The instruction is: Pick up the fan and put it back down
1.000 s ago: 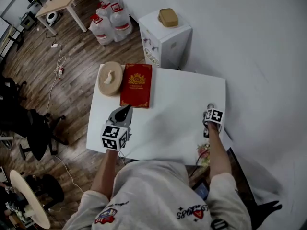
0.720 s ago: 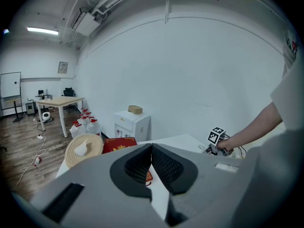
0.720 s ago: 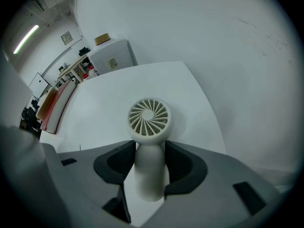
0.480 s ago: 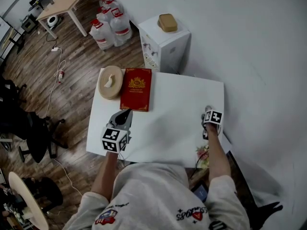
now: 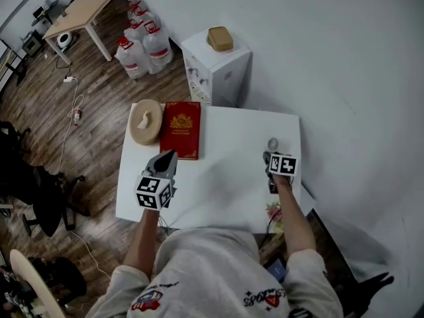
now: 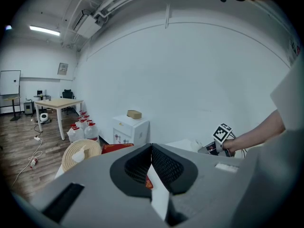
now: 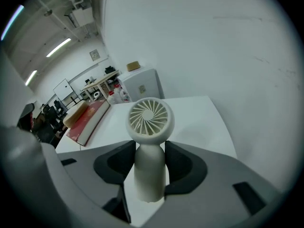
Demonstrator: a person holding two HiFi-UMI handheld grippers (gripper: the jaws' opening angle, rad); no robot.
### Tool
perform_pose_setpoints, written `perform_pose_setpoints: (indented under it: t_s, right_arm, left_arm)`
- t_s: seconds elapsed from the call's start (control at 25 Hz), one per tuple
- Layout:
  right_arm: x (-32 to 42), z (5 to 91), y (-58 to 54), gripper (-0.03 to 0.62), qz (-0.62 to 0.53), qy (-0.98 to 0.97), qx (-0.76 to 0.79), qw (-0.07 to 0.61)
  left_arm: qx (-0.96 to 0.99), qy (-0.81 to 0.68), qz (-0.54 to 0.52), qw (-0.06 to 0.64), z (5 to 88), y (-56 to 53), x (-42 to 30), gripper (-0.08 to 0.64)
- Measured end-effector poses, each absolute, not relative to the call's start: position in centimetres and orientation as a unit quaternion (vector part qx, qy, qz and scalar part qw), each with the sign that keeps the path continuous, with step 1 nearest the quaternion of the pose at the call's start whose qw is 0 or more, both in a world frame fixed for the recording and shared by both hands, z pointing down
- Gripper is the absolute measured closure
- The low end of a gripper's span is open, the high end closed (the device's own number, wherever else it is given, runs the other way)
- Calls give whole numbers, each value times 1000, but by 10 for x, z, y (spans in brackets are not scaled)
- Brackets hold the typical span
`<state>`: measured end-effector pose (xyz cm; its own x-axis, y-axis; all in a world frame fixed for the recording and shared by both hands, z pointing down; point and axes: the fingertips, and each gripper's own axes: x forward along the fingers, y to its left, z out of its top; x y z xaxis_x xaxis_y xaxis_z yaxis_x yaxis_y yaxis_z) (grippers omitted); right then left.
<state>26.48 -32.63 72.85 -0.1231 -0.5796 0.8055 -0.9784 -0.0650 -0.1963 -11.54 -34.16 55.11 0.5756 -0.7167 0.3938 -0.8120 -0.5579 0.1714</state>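
A small white handheld fan (image 7: 148, 118) with a round grille head and a thick handle stands upright between the pads of my right gripper (image 7: 150, 150), which is shut on the handle. In the head view the fan (image 5: 273, 143) hangs above the right part of the white table (image 5: 225, 177), in my right gripper (image 5: 270, 158). My left gripper (image 5: 169, 155) hovers over the table's left part near the red book, its jaws shut with nothing in them. In the left gripper view the black pads of the left gripper (image 6: 151, 147) meet.
A red book (image 5: 181, 128) and a round woven lidded box (image 5: 146, 121) lie at the table's far left corner. Behind the table stands a white cabinet (image 5: 218, 68) with a brown box (image 5: 220, 38). Water bottles (image 5: 142, 45) sit on the wooden floor.
My right gripper has risen off the table with the fan in it and drifted a little left. The left gripper has stayed where it was.
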Motion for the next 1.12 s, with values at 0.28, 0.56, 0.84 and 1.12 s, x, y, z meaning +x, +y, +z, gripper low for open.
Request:
perform_pose_setpoints:
  t_s: [0.28, 0.56, 0.84, 1.12]
  right_arm:
    - [220, 653, -350, 397, 311, -707, 598, 214]
    - [186, 571, -365, 397, 237, -763, 581, 155]
    - [159, 470, -367, 397, 150, -803, 570, 88]
    - [136, 409, -363, 397, 98, -822, 558, 54]
  left_arm:
    - [878, -432, 139, 150, 539, -348, -110, 555]
    - [883, -434, 130, 123, 518, -362, -111, 555]
    - [888, -435, 114, 100, 491, -374, -112, 555]
    - [888, -434, 111, 103, 489, -375, -112, 555]
